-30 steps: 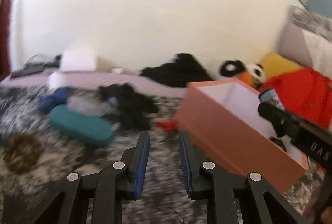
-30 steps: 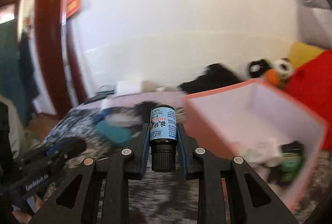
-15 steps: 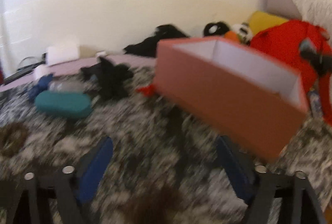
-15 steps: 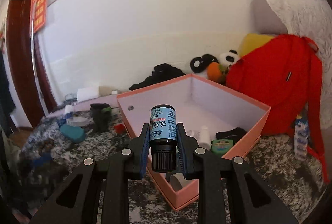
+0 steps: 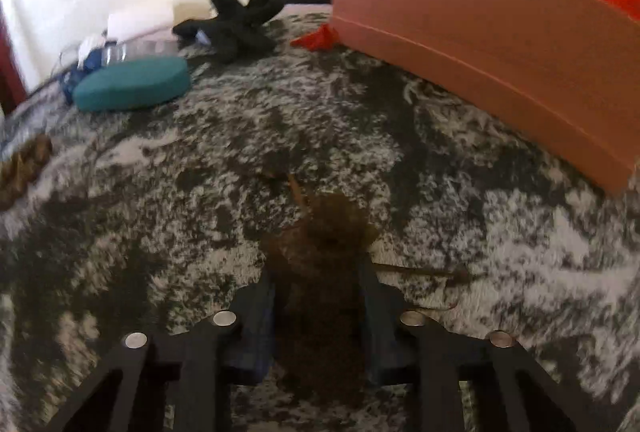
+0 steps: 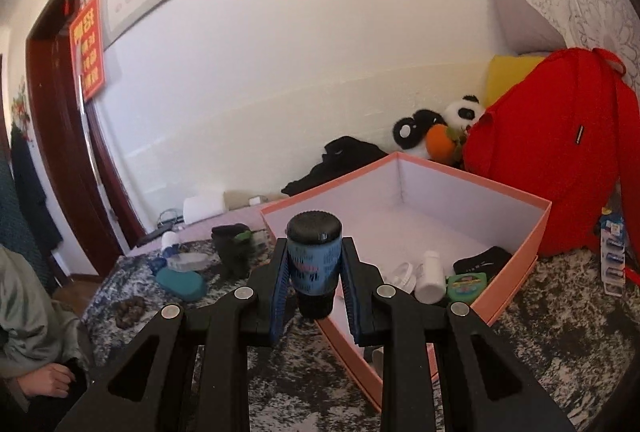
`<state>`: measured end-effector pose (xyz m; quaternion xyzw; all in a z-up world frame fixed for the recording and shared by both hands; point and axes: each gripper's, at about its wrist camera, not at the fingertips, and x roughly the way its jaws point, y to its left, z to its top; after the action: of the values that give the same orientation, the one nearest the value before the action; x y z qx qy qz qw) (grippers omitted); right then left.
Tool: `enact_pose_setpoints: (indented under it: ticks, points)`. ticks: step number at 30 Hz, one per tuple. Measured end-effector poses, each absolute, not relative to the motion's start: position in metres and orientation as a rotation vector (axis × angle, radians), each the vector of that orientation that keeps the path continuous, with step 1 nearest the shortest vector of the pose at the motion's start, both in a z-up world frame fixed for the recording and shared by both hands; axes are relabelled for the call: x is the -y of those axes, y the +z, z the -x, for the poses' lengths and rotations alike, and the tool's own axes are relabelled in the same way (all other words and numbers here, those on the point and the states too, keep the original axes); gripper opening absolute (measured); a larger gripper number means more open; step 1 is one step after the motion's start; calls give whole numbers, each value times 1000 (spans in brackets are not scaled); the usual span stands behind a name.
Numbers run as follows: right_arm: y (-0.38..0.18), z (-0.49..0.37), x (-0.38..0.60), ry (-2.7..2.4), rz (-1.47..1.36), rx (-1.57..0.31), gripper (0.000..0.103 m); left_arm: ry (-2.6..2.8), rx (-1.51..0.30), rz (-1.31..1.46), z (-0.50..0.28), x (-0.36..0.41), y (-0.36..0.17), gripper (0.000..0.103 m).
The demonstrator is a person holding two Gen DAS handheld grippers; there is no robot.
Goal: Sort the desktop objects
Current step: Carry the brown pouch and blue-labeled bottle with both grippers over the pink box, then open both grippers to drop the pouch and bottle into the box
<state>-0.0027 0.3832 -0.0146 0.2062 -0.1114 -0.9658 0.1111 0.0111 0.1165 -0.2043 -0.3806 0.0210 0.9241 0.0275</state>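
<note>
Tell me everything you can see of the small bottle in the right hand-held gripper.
The small bottle is dark, with a black ribbed cap and a blue printed label around its body; the print is too small to read. The material cannot be told. It sits clamped between the blue pads of the right hand-held gripper, which press on the label from both sides. It is tilted, cap end up and toward the open pink box, and hangs above the box's near corner. Only the pads touch it.

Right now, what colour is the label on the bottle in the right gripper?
Blue, with dark print, on the bottle; the right wrist view shows it best.
</note>
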Motion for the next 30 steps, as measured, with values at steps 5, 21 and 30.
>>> enact_pose_setpoints:
  ticks: [5, 21, 30]
  points:
    - [-19, 7, -392, -2809, -643, 410, 26, 2860, -28, 1181, -10, -116, -204, 24]
    - [-26, 14, -390, -2879, -687, 307, 27, 2829, -1, 858, 8, -180, -92, 22]
    - [-26, 25, -407, -2924, -797, 209, 27, 2727, -17, 765, 51, -233, -37, 22]
